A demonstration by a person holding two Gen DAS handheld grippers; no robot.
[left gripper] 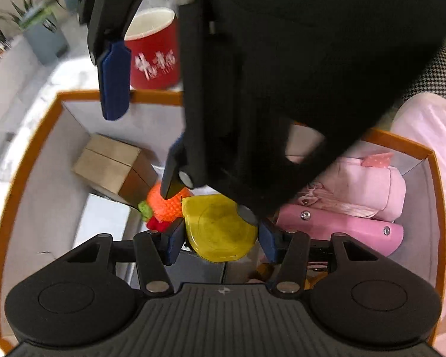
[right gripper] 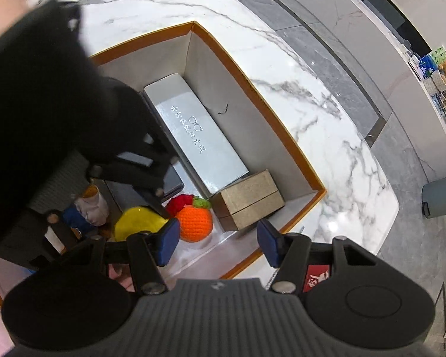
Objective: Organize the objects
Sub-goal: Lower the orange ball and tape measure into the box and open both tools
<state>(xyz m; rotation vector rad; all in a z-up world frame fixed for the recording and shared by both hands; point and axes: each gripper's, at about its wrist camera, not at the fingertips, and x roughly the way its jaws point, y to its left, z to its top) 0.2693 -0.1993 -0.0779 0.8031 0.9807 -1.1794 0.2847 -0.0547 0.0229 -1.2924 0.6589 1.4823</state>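
- White marble counter (right gripper: 327, 136) carries an orange-rimmed box (right gripper: 223, 56).
- Left gripper (left gripper: 220, 239) straddles a yellow lid (left gripper: 220, 229), pads beside its edges; whether they grip it cannot be told.
- Right gripper (right gripper: 220, 238) hangs wide apart, holding nothing.
- Crocheted orange (right gripper: 194, 223) lies in the box beside a gold case (right gripper: 246, 199).

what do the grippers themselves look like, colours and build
Both match: the left gripper and right gripper have matte black ribbed bodies, round side discs, black link arms with silver rivets, and dark blue rectangular finger pads. A black fabric sleeve covers the arm above.
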